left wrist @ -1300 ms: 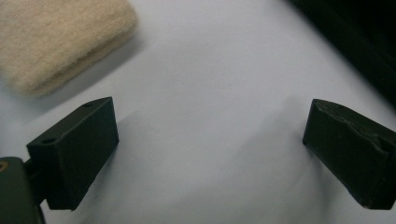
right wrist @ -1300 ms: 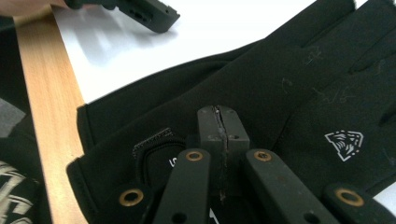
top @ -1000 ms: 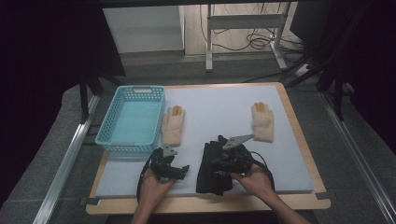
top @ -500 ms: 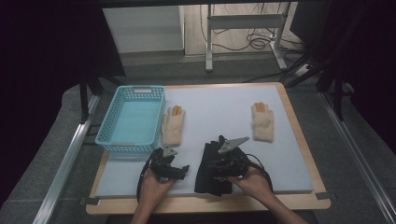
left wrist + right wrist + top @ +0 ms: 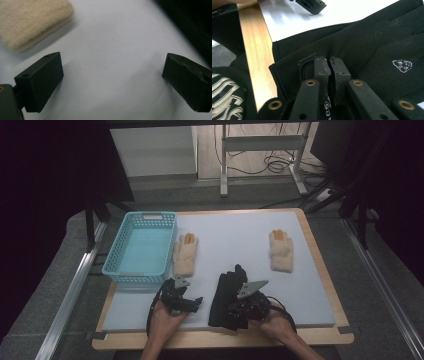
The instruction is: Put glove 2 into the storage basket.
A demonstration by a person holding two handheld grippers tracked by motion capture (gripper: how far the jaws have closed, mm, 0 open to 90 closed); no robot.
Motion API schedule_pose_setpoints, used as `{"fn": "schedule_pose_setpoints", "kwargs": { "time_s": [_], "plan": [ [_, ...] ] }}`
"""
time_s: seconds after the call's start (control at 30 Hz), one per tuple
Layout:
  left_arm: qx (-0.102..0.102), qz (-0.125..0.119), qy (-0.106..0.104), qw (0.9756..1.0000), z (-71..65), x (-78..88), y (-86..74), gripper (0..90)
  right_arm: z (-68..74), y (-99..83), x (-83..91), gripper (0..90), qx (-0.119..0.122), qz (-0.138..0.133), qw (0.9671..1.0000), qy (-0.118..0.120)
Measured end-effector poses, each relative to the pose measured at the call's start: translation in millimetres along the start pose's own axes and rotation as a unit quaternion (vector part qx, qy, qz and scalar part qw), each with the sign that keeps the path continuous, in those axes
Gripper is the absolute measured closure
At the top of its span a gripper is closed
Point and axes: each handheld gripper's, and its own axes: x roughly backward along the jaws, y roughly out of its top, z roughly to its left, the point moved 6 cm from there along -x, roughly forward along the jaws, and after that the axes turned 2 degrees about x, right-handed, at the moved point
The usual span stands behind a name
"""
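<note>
Black glove (image 5: pixel 226 297) lay near the front edge of the desk (image 5: pixel 320 270) in the high view, at about 6 o'clock on the pale mat, fingers pointing toward 12. My right tool (image 5: pixel 239 309) sat over its cuff end, the person's hand behind it at 5 o'clock. My left tool (image 5: pixel 192 303) rested just to the 9 o'clock side of the glove, apart from it. A blue basket (image 5: pixel 141 248) stood at 10 o'clock, with one cream glove (image 5: pixel 185 254) just beside its 3 o'clock wall and a second cream glove (image 5: pixel 281 250) well apart at 2 o'clock.

From the left gripper view, my left tool (image 5: pixel 112 82) was released, jaws spread wide over bare mat with nothing between them; the cream glove's cuff (image 5: pixel 30 21) showed at 10 o'clock.

From the right gripper view, my right tool (image 5: pixel 330 65) was clenched, its jaws having just been closing, pads nearly together at the black glove's (image 5: pixel 367 47) cuff. I could not tell whether any fabric was pinched between them. The wooden desk edge (image 5: pixel 258 55) ran at 9 o'clock.
</note>
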Motion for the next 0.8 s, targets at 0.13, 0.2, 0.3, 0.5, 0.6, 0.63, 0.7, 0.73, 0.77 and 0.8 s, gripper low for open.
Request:
{"fn": "schedule_pose_setpoints", "kwargs": {
  "time_s": [0.13, 0.2, 0.3, 0.5, 0.6, 0.63, 0.7, 0.73, 0.77, 0.8],
  "plan": [
    [0.002, -0.002, 0.000, 1.0000, -0.2, -0.1, 0.2, 3.8, 0.4, 4.8, 5.4, 86.3, 0.006, 0.001, 1.0000, -0.001],
    [0.002, -0.002, 0.000, 1.0000, -0.1, -0.2, 0.2, 3.8, -2.2, 8.2, 10.9, 86.5, 0.001, -0.004, 1.0000, -0.004],
    [0.003, -0.003, 0.000, 1.0000, -0.3, -0.4, 0.3, 3.7, -9.7, 16.7, 25.3, 86.7, -0.012, -0.012, 0.9998, -0.011],
    [0.001, -0.002, -0.002, 1.0000, -0.1, -0.3, 0.2, 3.7, -16.1, 38.7, 47.2, 86.8, -0.004, -0.030, 0.9991, -0.029],
    [0.001, -0.002, -0.002, 1.0000, -0.2, -0.3, 0.2, 3.7, -12.8, 48.5, 50.2, 86.9, 0.007, -0.038, 0.9989, -0.027],
    [0.002, -0.002, -0.002, 1.0000, -0.2, -0.3, 0.2, 3.7, -10.5, 52.0, 49.7, 86.9, 0.015, -0.039, 0.9988, -0.024],
    [0.002, -0.003, -0.002, 1.0000, -0.3, -0.3, 0.2, 3.8, -7.4, 56.2, 47.3, 86.8, 0.031, -0.040, 0.9984, -0.027],
    [0.003, -0.003, -0.002, 1.0000, -0.3, -0.4, 0.3, 3.7, -5.5, 58.6, 44.5, 86.8, 0.037, -0.038, 0.9983, -0.026],
    [0.003, -0.003, -0.002, 1.0000, -0.3, -0.4, 0.3, 3.8, -5.5, 58.6, 44.5, 86.8, 0.037, -0.038, 0.9983, -0.026],
    [0.002, -0.002, -0.002, 1.0000, -0.3, -0.2, 0.2, 3.7, -1.3, 59.1, 37.5, 86.8, 0.039, -0.034, 0.9986, -0.010]
  ]
}}
